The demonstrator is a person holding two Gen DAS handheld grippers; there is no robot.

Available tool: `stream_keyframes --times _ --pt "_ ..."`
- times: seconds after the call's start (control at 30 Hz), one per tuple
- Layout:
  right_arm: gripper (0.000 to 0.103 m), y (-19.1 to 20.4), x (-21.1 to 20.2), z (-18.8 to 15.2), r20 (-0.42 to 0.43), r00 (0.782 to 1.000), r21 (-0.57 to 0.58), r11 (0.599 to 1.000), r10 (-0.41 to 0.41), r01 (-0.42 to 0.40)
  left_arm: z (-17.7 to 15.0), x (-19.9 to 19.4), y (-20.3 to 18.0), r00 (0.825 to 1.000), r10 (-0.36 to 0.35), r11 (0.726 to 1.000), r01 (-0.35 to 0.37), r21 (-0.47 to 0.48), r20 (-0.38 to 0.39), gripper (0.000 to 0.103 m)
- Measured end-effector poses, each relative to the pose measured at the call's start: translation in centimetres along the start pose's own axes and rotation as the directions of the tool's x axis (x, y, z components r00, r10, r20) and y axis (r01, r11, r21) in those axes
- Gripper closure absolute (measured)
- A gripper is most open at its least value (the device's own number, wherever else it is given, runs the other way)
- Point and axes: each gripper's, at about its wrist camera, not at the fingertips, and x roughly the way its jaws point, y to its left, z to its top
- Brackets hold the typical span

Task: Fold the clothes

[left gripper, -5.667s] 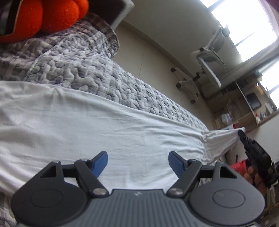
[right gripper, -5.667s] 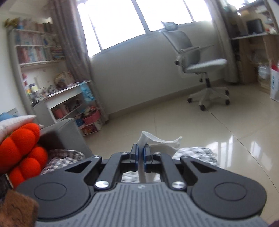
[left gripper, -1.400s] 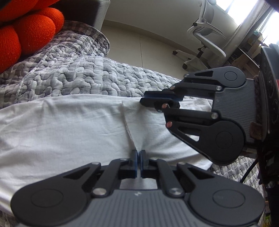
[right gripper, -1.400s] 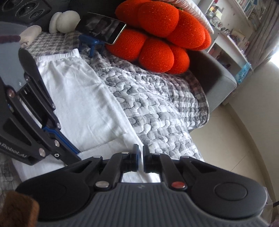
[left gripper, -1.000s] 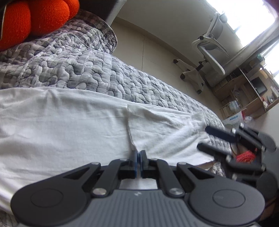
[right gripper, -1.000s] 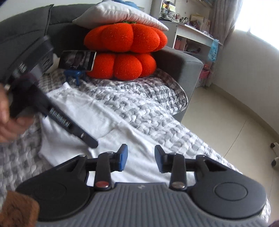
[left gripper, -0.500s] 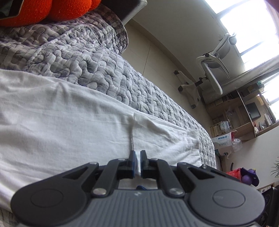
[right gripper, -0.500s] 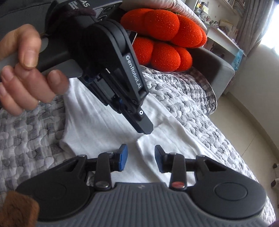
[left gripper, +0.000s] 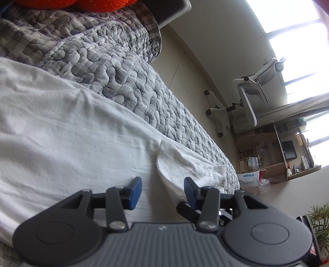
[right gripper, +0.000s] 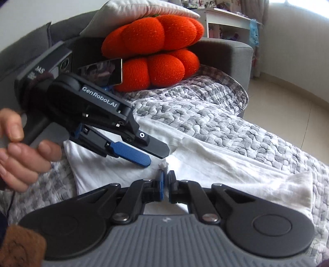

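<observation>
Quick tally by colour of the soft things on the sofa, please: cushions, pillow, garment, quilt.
Orange: 2, the stacked orange cushions
White: 2, the white garment and the white pillow
Grey: 1, the grey quilt
Total: 5

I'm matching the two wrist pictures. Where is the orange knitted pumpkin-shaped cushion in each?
Left wrist view: orange knitted pumpkin-shaped cushion, a sliver at the top edge, left of centre.
Right wrist view: cushion, upper centre, on the sofa.
Shared landmark: grey quilted cover under the white garment.

floor (left gripper: 191,67): pale tile | window (left gripper: 296,18): bright | chair (left gripper: 248,96): possibly grey
</observation>
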Motion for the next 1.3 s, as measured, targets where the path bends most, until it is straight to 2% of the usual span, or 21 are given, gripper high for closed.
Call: stream_keyframes --times 0.1,0.2,0.33,0.43,0.53,0.6,0.8,0.87,1.0,1.03,1.07,1.2,1.3 --pt "0.098 -0.6 -0.6 0.1 0.033 0.999 0.059 0.998 0.005 -0.007 0.0 0.4 0.0 0.999 -0.038 0.999 0.038 -0.038 -0.003 0.046" --pt "0.098 -0.3 -0.8 0.2 0.055 0.998 0.062 0.998 -0.002 -0.001 0.2 1.1 -0.1 0.998 -0.065 0.995 0.065 -0.074 -0.003 0.046" --pt "0.098 0.4 -1.0 0.3 0.077 0.997 0.040 0.999 -0.018 0.015 0.4 2.6 -1.2 0.997 -0.081 0.995 0.080 -0.060 -0.010 0.046" --pt "0.098 0.5 -1.2 0.5 0.096 0.995 0.028 0.999 -0.018 0.016 0.4 3.5 -1.4 0.997 -0.082 0.995 0.081 -0.057 -0.012 0.050" --pt "0.098 0.4 -1.3 0.5 0.108 0.994 0.021 1.000 -0.022 0.019 0.5 4.1 -1.3 0.997 -0.076 0.995 0.075 -0.067 -0.019 0.077" --pt "0.098 0.2 -1.4 0.4 0.109 0.994 0.023 1.000 -0.020 0.018 0.4 4.3 -1.2 0.999 -0.047 0.997 0.045 -0.060 -0.018 0.100" --pt "0.098 0.3 -0.6 -0.3 0.082 0.996 -0.014 0.999 -0.045 0.046 0.5 3.5 -1.5 1.000 -0.010 1.000 0.011 -0.024 0.015 0.101" --pt "0.095 0.7 -0.3 -0.7 0.060 0.996 -0.041 0.997 -0.064 0.066 0.6 3.5 -1.6 1.000 0.010 1.000 -0.010 -0.017 0.012 0.101" --pt "0.080 1.3 -0.3 -1.2 0.060 0.995 -0.083 0.993 -0.084 0.089 0.8 3.4 -1.8 1.000 0.026 0.999 -0.026 -0.023 0.010 0.101" --pt "0.061 1.5 -0.4 -1.2 0.068 0.993 -0.093 0.991 -0.092 0.098 0.8 3.2 -1.8 1.000 0.025 0.999 -0.024 -0.025 0.012 0.101" --pt "0.049 1.8 -0.6 -1.3 0.080 0.992 -0.107 0.988 -0.103 0.111 0.9 3.0 -1.9 1.000 0.022 0.999 -0.021 -0.025 0.016 0.101" --pt "0.046 2.9 -0.6 -1.3 0.106 0.987 -0.153 0.978 -0.124 0.139 1.0 2.6 -2.0 1.000 0.006 1.000 -0.006 -0.022 0.023 0.101" --pt "0.046 3.7 0.4 -1.1 0.094 0.980 -0.169 0.967 -0.176 0.189 1.1 2.6 -2.1 1.000 -0.004 1.000 0.005 -0.026 0.024 0.101"
